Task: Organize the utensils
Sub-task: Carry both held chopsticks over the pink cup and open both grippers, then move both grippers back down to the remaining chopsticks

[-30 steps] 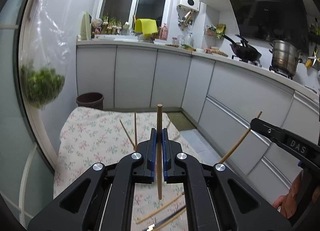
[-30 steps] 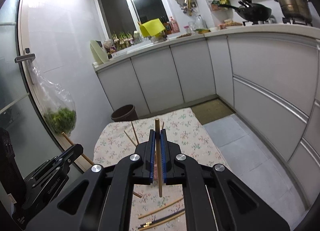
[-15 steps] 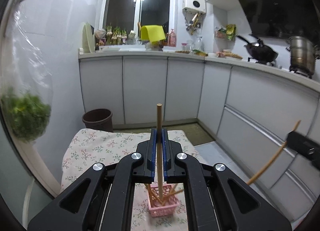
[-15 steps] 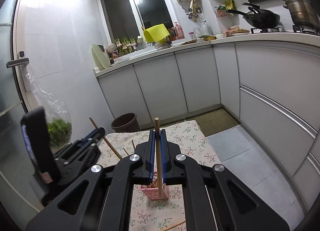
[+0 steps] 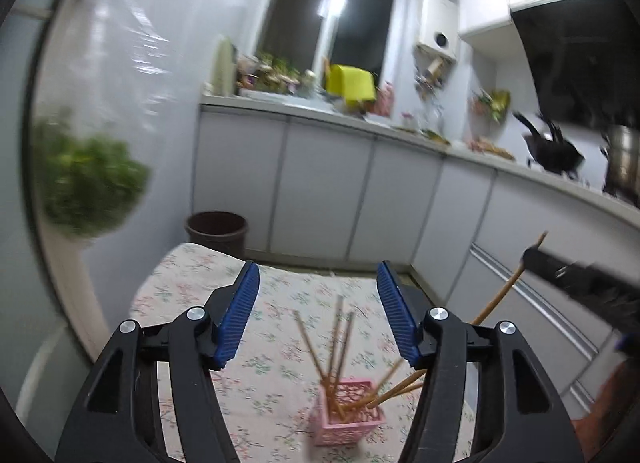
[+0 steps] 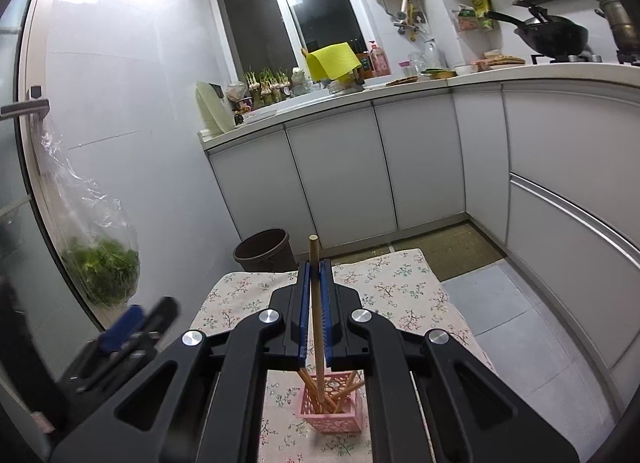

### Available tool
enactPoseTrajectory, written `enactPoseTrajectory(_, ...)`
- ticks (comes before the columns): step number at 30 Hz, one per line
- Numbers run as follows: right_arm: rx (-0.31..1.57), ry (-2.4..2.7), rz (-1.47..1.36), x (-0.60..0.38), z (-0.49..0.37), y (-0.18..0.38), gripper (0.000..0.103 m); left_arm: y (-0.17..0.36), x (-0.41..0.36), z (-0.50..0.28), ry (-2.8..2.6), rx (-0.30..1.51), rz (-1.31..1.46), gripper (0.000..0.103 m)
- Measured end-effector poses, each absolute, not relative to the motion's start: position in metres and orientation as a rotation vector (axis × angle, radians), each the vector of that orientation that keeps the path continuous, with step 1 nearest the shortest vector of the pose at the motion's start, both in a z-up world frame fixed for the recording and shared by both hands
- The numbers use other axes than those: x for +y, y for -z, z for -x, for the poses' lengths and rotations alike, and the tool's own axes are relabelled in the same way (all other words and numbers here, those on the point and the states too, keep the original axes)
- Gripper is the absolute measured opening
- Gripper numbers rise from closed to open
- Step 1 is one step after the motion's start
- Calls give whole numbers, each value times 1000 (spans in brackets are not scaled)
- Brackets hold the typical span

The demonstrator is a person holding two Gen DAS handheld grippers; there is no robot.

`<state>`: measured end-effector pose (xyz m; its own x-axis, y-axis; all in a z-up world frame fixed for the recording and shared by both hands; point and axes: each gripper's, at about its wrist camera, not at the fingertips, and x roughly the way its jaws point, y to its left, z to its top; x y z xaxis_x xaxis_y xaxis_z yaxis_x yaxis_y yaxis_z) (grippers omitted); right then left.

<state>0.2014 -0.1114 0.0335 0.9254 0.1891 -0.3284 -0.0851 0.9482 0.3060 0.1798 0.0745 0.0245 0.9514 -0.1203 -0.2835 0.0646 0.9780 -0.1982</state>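
Note:
A pink lattice basket (image 5: pixel 347 415) stands on the floral tablecloth (image 5: pixel 276 343) and holds several wooden chopsticks (image 5: pixel 334 347). My left gripper (image 5: pixel 318 311) is open and empty above and behind the basket. My right gripper (image 6: pixel 316 311) is shut on one upright wooden chopstick (image 6: pixel 317 303), whose lower end reaches into the basket (image 6: pixel 332 411). The right gripper also shows at the right edge of the left wrist view (image 5: pixel 568 275), with its chopstick (image 5: pixel 504 295) slanting down. The left gripper shows blurred at the lower left of the right wrist view (image 6: pixel 132 327).
A brown waste bin (image 6: pixel 264 249) stands beyond the table's far edge. A plastic bag of greens (image 6: pixel 100 263) hangs at the left by a glass door. White kitchen cabinets (image 6: pixel 400 175) run along the back and right. Grey floor tiles (image 6: pixel 520 315) lie to the right.
My left gripper has opened and let go of its chopstick, which now stands in the basket. My right gripper has brought its chopstick down over the basket.

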Motion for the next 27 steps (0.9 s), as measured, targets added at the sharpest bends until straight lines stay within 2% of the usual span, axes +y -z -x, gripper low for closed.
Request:
enactPoseTrajectory(6,401,-143,-266,-94,-222,1,6,-14,101,-177,47,333,220,59)
enactPoseTrajectory(9,449,-150,-282,-90,-231,17,9,0,108,-180,26,378,240,59)
enactPoseTrajectory(10,465,-146,-289,-91,-232,21,20,3,110,-178,19,387,242,60)
enactPoseTrajectory(12,487,-140,-307,-93,-229,25,35,8,111,-171,-7,408,238,62)
enactPoseTrajectory(14,473,-126,-312,-99,-211,20,38,8,112,-160,-41,409,228,73)
enactPoseTrajectory(17,407,-54,-301,-114,-163,8,59,-1,107,-129,-87,381,195,86)
enactPoseTrajectory(19,392,23,-306,-126,-129,5,85,-7,97,-102,-91,381,160,92)
enactPoseTrajectory(20,389,86,-290,-133,-103,8,89,-8,93,-95,-78,384,153,96)
enactPoseTrajectory(24,428,199,-124,-142,-33,28,96,-2,69,-40,-42,406,113,96)
enactPoseTrajectory(27,444,257,-74,-151,12,50,96,14,51,-7,8,452,88,96)
